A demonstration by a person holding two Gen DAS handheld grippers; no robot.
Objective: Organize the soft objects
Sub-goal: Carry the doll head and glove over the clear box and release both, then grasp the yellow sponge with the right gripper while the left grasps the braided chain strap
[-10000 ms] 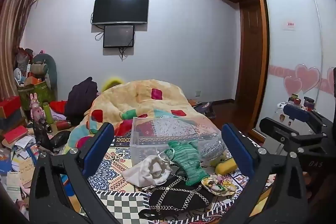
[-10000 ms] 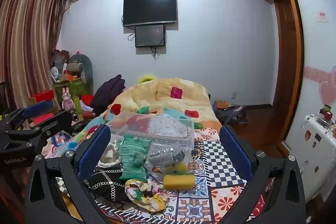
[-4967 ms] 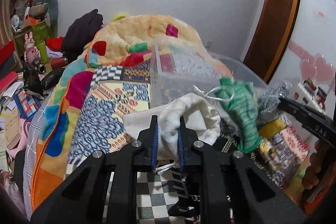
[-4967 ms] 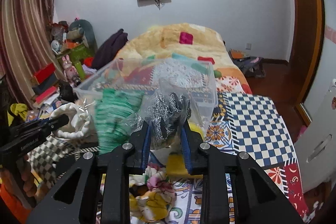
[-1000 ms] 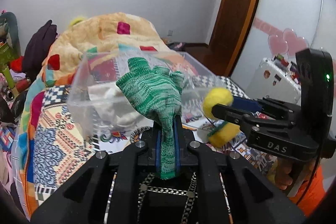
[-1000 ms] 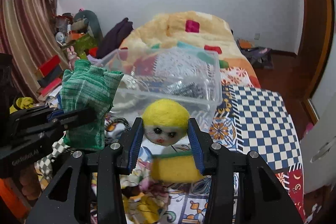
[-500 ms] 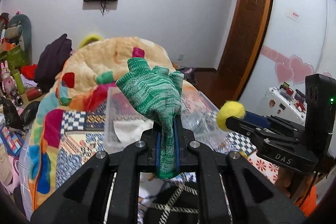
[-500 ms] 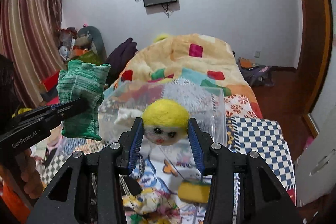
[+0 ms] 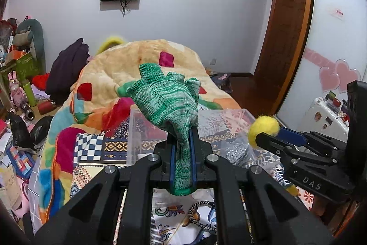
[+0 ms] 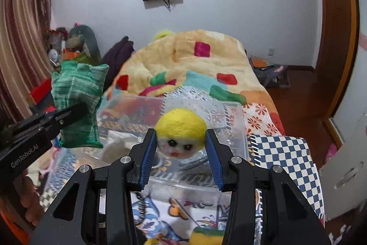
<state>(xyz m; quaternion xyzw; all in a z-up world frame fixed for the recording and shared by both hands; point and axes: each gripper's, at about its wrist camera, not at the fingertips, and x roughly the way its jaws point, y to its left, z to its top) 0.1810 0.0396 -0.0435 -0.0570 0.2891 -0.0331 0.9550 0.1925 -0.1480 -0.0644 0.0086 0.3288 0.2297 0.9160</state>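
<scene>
My left gripper is shut on the cuff of a green knit glove, which stands up above the jaws; in the right wrist view the same glove hangs at the left. My right gripper is shut on a yellow felt ball with a doll face; the ball also shows at the right of the left wrist view. Both are held in the air over the near side of a clear plastic bin, whose near wall sits just behind the glove. A grey knit item lies inside.
The bin rests on a bed with a patchwork cover; a yellow quilt is heaped behind it. A yellow-green sponge and a black braided strap lie in front. Clutter and toys fill the floor at left.
Both grippers have risen and drawn back with their loads, so the bin now sits lower and farther off. The sponge has dropped toward the bottom edge of the right wrist view.
</scene>
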